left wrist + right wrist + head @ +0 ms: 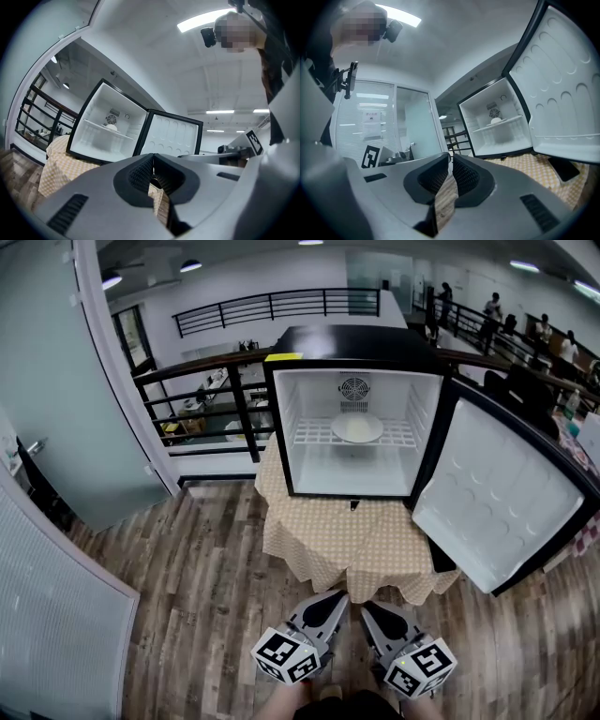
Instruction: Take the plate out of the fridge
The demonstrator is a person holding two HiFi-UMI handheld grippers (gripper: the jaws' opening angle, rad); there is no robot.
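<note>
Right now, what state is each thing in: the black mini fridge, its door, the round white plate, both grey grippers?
Black mini fridge: upright on the checked tablecloth.
Fridge door: swung wide open.
Round white plate: flat on the white wire shelf inside, untouched.
Left grey gripper: jaws together, empty.
Right grey gripper: jaws together, empty.

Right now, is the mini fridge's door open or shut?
Open. The door stands swung wide to the right, baring the white interior and the plate on the wire shelf.
</note>
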